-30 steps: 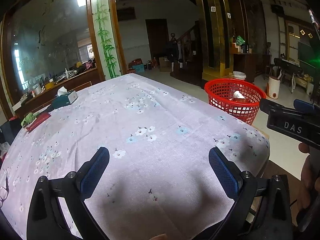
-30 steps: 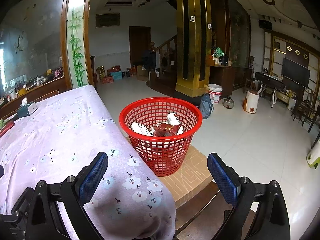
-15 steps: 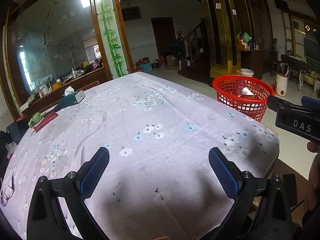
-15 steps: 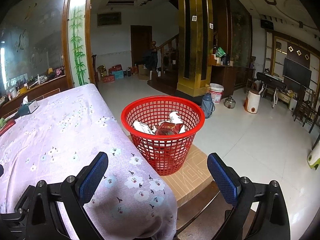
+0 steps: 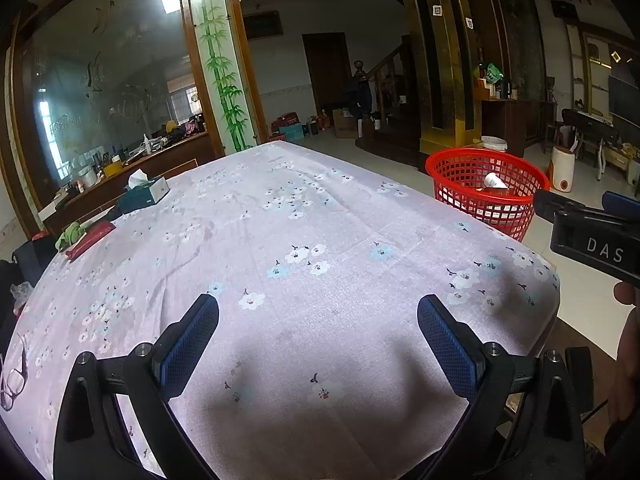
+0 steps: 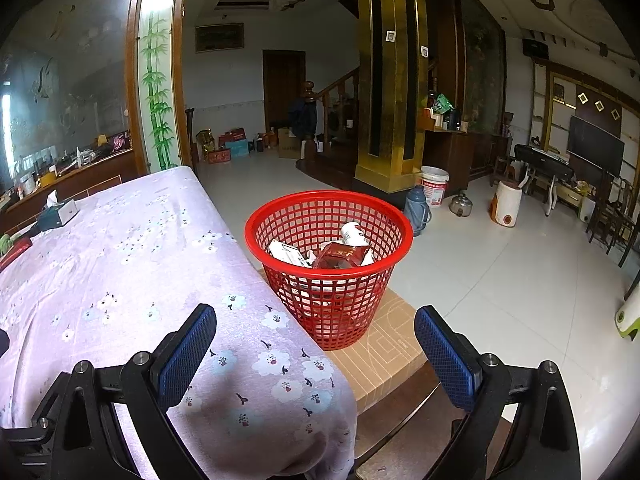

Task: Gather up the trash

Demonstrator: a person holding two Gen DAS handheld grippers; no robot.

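Observation:
A red mesh basket (image 6: pixel 329 264) stands on a cardboard box (image 6: pixel 384 352) beside the table's right edge; it holds a white cup, a dark red packet (image 6: pixel 340 256) and paper wrappers. The same basket (image 5: pixel 486 188) shows in the left wrist view. My left gripper (image 5: pixel 318 340) hangs open over the near end of the flowered tablecloth (image 5: pixel 280 240), with nothing between its blue pads. My right gripper (image 6: pixel 316 344) is open too, in front of the basket and above the table corner. Its black body (image 5: pixel 592 236) shows at the right of the left wrist view.
At the table's far left lie a teal tissue box (image 5: pixel 144 192), a red pouch with a green cloth (image 5: pixel 86 236) and glasses (image 5: pixel 12 384). On the white tiled floor beyond the basket stand a bucket (image 6: pixel 434 186), a blue flask (image 6: pixel 416 210) and a kettle (image 6: pixel 460 204).
Both grippers have drawn back and risen slightly, so the table and basket look a little farther off. Both stay open and empty.

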